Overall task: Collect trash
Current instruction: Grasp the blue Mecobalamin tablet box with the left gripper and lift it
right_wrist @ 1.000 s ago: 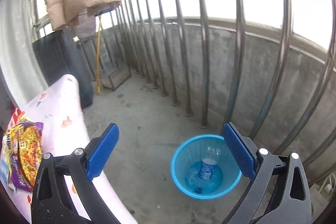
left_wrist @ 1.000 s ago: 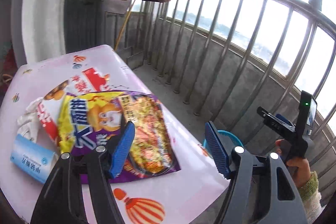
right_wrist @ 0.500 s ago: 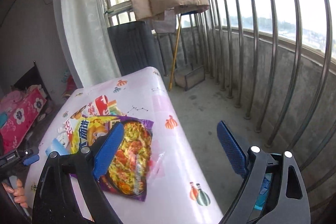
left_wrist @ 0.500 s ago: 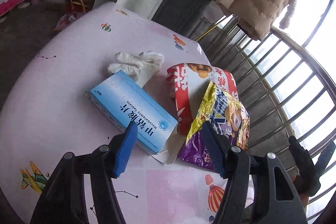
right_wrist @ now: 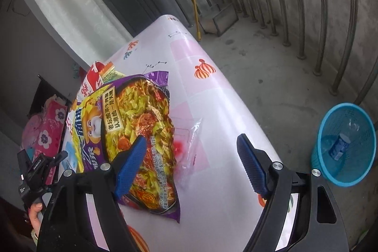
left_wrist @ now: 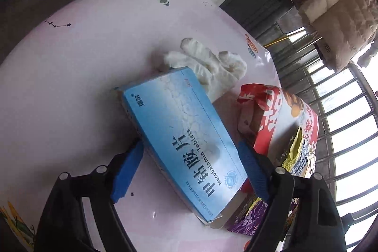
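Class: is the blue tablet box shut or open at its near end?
Open: the blue tablet box shows a loose flap sticking out at its near end.

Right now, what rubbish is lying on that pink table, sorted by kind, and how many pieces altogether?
Snack wrappers: 2, purple noodle packet, red packet
Cardboard boxes: 1, blue tablet box
Gloves: 1, white glove
Clear plastic bits: 1, clear wrapper
Total: 5

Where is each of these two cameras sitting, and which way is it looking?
Left wrist: rides on the left gripper, looking down along its opening jaws at a blue tablet box between them on the pink table; no hand shows.
Right wrist: rides on the right gripper, looking down over the purple noodle wrapper toward the blue basket; its jaws are closing; a hand shows at left.
Shared: table, purple noodle wrapper, red snack bag.
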